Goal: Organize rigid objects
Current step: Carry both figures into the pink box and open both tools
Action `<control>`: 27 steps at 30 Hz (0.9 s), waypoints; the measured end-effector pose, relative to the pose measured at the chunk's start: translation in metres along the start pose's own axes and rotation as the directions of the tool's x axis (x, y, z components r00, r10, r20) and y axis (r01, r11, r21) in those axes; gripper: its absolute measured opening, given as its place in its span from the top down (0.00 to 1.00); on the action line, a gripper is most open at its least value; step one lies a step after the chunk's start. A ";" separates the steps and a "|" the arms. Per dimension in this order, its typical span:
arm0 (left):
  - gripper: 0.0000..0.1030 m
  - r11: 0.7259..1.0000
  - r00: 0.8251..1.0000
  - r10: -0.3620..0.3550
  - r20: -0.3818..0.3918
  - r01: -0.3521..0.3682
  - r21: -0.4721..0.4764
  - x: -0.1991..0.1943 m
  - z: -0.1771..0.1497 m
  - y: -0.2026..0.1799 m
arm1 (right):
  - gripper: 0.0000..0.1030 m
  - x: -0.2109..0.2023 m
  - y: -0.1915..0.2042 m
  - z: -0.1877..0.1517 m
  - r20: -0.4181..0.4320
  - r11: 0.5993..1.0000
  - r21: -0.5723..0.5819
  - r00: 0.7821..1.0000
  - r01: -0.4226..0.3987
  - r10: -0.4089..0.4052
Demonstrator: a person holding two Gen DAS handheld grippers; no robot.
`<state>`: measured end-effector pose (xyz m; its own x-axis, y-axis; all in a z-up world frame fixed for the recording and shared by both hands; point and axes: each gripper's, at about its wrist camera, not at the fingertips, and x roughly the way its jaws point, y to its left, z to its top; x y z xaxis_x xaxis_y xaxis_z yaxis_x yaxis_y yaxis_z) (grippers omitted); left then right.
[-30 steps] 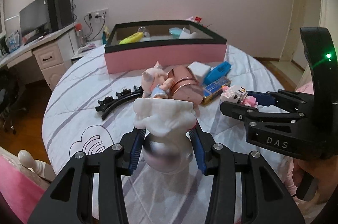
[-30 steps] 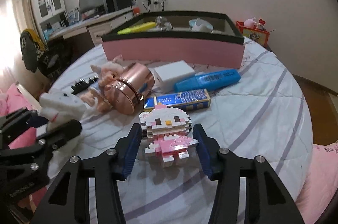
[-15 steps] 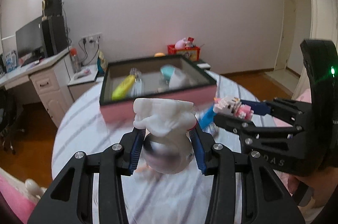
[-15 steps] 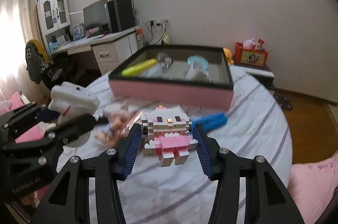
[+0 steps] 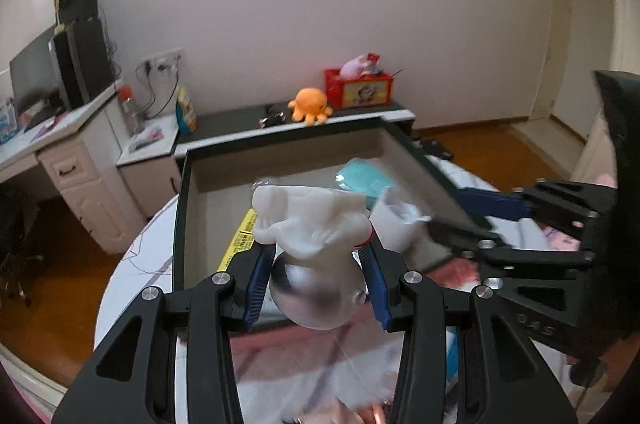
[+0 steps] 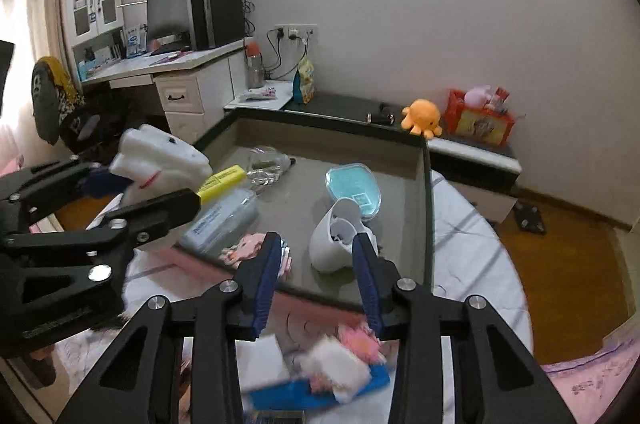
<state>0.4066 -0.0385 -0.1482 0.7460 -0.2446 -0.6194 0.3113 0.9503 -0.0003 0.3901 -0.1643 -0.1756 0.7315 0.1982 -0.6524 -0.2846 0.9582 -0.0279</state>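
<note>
A bedroom with a white desk; a striped tablecloth [image 6: 472, 264] carries a pink box [image 6: 426, 208] with a dark rim. Both grippers tilt downward at the box's near wall. The left gripper [image 5: 316, 256] clamps a white figure [image 5: 308, 220] on a silver ball over the box. The right gripper [image 6: 316, 248] has just been closing, with nothing between its jaws. A blurred pink-white block toy [image 6: 340, 364] lies below it, outside the box.

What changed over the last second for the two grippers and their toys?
The left gripper and right gripper rose and advanced to the pink box. The right lost its brick cat figure, probably the pink-and-white blur below it outside the box; its jaws have just been closing, with nothing between them. The left kept its clamp on the white figurine.
</note>
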 end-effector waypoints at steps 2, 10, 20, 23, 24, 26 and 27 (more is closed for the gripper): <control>0.58 1.000 1.000 -0.005 -0.001 0.005 -0.001 0.002 -0.003 0.003 | 0.62 -0.007 -0.009 -0.008 0.016 0.999 0.034 1.000 0.024 -0.025; 0.58 1.000 1.000 -0.025 0.017 0.025 -0.002 -0.014 -0.018 0.006 | 0.29 -0.007 -0.017 -0.065 -0.066 0.993 0.109 0.997 -0.038 0.046; 0.58 0.999 1.000 -0.027 0.011 0.027 0.019 -0.029 -0.021 0.001 | 0.42 0.019 -0.026 -0.075 -0.128 0.989 0.124 0.987 -0.076 0.092; 0.58 1.000 1.000 -0.020 0.013 0.020 0.024 -0.031 -0.019 0.000 | 0.42 0.013 -0.026 -0.076 -0.113 0.987 0.128 0.988 -0.094 0.109; 0.58 0.999 1.000 -0.022 0.014 0.022 0.025 -0.032 -0.019 -0.001 | 0.42 0.008 -0.025 -0.076 -0.103 0.988 0.121 0.989 -0.092 0.104; 0.58 0.999 1.000 -0.022 0.012 0.022 0.030 -0.032 -0.017 -0.001 | 0.47 0.000 -0.023 -0.073 -0.085 0.989 0.116 0.991 -0.093 0.104; 0.58 0.999 1.000 -0.022 0.014 0.022 0.032 -0.032 -0.017 -0.001 | 0.47 -0.006 -0.021 -0.070 -0.078 0.990 0.107 0.992 -0.092 0.101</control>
<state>0.3723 -0.0282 -0.1416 0.7470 -0.2681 -0.6084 0.3458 0.9382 0.0111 0.3489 -0.2004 -0.2243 0.6484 0.2774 -0.7089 -0.2830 0.9524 0.1138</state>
